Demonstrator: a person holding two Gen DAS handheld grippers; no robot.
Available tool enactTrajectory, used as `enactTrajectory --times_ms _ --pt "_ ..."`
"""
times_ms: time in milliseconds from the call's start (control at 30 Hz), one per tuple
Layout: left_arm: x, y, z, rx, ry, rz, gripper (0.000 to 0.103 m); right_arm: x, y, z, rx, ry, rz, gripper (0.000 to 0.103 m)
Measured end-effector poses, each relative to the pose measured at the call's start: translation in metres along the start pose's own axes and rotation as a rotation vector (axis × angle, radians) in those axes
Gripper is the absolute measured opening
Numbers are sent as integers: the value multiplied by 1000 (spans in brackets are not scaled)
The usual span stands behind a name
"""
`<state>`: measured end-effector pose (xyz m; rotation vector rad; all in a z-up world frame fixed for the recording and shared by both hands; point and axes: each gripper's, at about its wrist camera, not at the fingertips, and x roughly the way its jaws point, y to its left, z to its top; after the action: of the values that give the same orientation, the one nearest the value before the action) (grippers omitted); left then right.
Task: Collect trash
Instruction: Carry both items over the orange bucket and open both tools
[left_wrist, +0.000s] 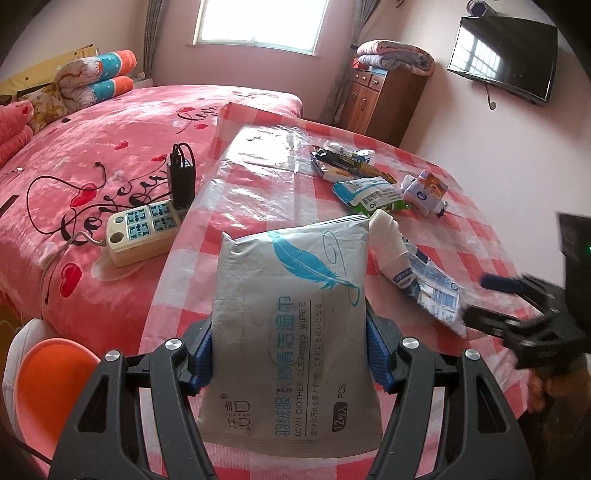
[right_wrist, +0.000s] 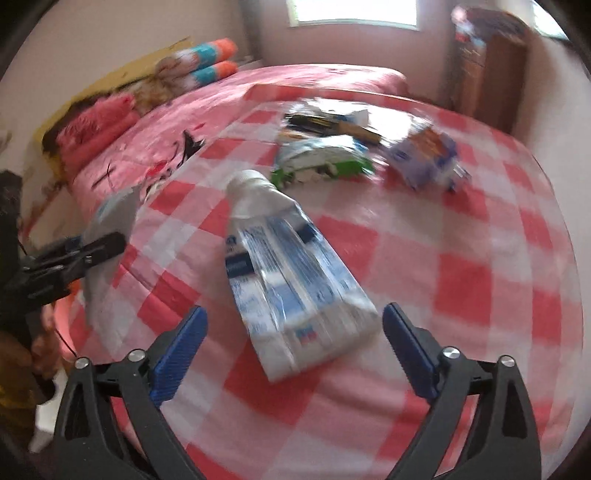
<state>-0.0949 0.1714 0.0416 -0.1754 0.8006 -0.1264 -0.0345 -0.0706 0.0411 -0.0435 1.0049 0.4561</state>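
Note:
My left gripper (left_wrist: 290, 356) is shut on a grey wet-wipes pack (left_wrist: 291, 325) with a blue feather print, held above the checked table (left_wrist: 258, 206). It shows at the left of the right wrist view (right_wrist: 110, 225). My right gripper (right_wrist: 293, 343) is open, its blue pads either side of the flat end of a squeezed white-and-blue tube (right_wrist: 291, 280) lying on the table; the tube also shows in the left wrist view (left_wrist: 417, 269). More trash lies further back: a green-and-white packet (right_wrist: 321, 158), a dark wrapper (right_wrist: 325, 123) and a small purple carton (right_wrist: 424, 155).
An orange bin (left_wrist: 51, 384) with a white liner stands low at the left of the table. A pink bed (left_wrist: 92, 155) with a power strip (left_wrist: 144, 229) and charger lies to the left. A wooden cabinet (left_wrist: 384, 99) and wall TV (left_wrist: 504, 59) stand behind.

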Motion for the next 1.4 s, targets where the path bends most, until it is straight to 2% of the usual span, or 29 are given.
enactTrajectory --times_ms 200,333,667,867,1067,1400 --pt "-11 3 -5 -3 -12 12 67 42 3 21 -96 42 -38 95" --pt "-15 7 -10 -18 -9 20 67 56 2 28 -96 54 15 95" --pt "-25 18 -16 -34 -19 43 67 64 17 35 -115 53 26 97" --pt "-26 21 -22 -40 -5 46 67 65 25 36 -77 60 28 97" --pt "-29 23 -25 -45 -5 47 67 69 41 28 -125 54 -74 97" --pt "-35 31 -34 -62 -3 50 67 62 41 21 -96 8 -59 85"
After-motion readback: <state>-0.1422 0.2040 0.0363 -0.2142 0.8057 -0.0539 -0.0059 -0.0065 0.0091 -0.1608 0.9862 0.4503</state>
